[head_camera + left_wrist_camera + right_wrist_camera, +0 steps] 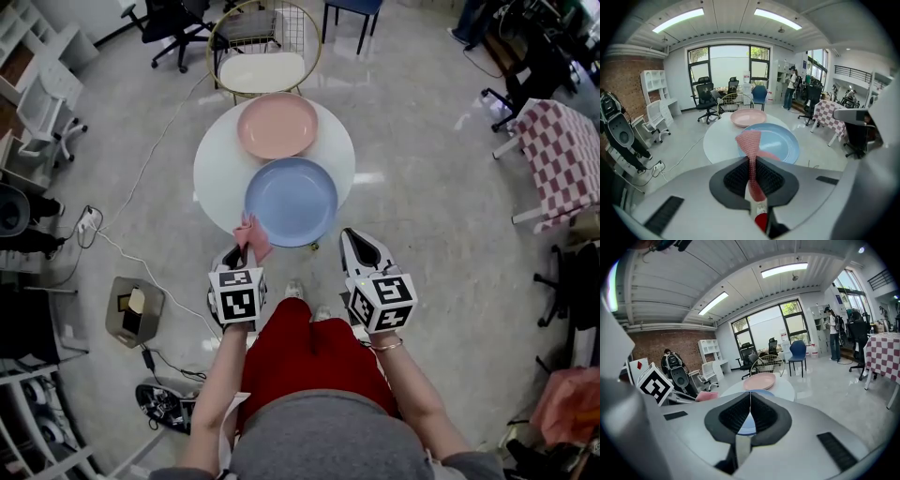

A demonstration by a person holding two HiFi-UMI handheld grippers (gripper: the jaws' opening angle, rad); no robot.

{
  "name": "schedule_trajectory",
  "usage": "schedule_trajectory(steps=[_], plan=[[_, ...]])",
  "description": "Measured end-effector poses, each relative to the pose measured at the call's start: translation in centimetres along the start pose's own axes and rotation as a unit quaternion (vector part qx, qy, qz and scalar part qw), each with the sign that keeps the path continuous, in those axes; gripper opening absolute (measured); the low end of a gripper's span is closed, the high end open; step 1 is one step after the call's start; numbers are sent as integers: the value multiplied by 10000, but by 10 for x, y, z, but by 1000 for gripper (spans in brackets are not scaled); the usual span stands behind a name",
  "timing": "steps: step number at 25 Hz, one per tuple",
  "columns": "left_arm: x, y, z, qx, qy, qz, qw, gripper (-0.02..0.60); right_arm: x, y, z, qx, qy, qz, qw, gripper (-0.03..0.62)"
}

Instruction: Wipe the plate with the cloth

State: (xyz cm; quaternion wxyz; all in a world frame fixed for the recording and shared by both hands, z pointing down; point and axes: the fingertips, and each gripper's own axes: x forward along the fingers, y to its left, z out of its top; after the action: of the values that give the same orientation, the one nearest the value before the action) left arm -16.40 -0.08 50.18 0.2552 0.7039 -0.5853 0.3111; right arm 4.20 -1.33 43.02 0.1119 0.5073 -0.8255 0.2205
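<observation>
The left gripper is clamped on the cloth, at the lower-left rim of the blue plate mid-frame; the right gripper is closed, empty. Best lower the loose end flat onto the plate, then sweep across. The cloth runs lengthwise out of the jaws, tip toward the plate
</observation>
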Motion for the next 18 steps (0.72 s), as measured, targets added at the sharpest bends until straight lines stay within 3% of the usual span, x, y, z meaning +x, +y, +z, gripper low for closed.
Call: schedule_trajectory(steps=[18], plan=[[-68, -18, 28, -349, -1039, 43, 9940, 34, -42, 29, 35, -274, -584, 481, 9968, 29]])
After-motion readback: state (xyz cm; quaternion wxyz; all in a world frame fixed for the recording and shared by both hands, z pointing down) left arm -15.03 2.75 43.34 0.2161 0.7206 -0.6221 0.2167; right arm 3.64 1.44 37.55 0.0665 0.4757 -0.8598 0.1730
